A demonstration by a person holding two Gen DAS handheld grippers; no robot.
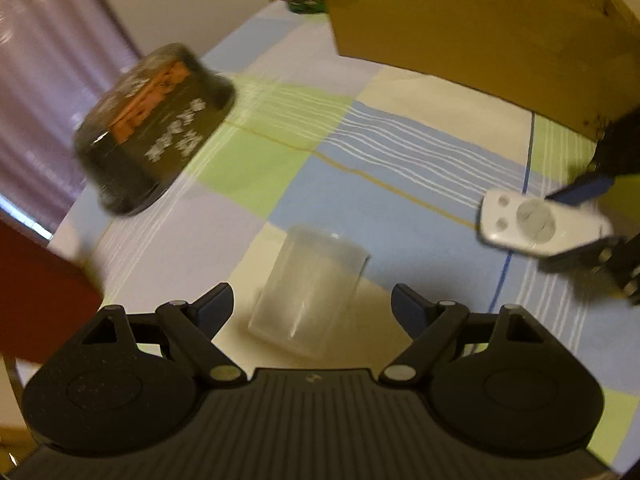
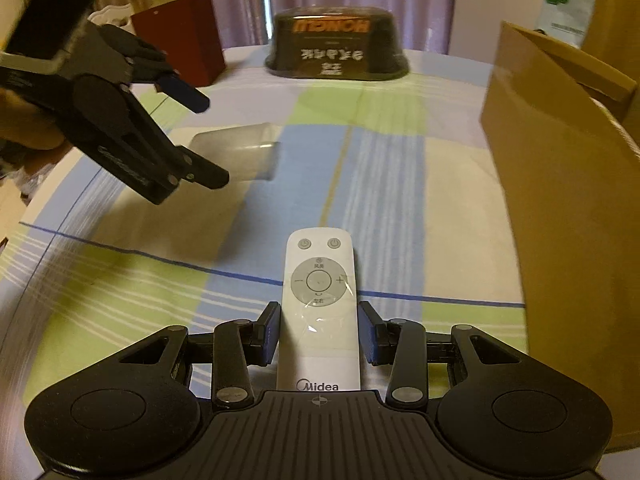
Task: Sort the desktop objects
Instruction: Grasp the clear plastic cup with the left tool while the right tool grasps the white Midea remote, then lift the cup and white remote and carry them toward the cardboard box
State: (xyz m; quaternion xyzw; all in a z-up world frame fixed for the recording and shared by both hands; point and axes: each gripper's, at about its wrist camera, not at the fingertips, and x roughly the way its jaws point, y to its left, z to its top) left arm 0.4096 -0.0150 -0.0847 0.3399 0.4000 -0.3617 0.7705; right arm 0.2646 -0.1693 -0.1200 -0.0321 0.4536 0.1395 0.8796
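A white Midea remote (image 2: 320, 304) sits lengthwise between the blue pads (image 2: 267, 334) of my right gripper (image 2: 319, 332), which is shut on it. In the left wrist view the same remote (image 1: 532, 226) shows at the right, held in the right gripper (image 1: 568, 226) just above the cloth. A clear plastic cup (image 1: 308, 292) lies on its side on the table. My left gripper (image 1: 312, 308) is open, with a finger on either side of the cup and not touching it. From the right wrist view the left gripper (image 2: 210, 140) hovers at the cup (image 2: 244, 152).
A black wrapped noodle bowl (image 2: 340, 48) stands at the far table edge, with a dark red box (image 2: 180, 40) to its left. A tall cardboard box (image 2: 560, 200) fills the right side. The checked tablecloth (image 2: 380, 184) covers the table. Purple curtains hang behind.
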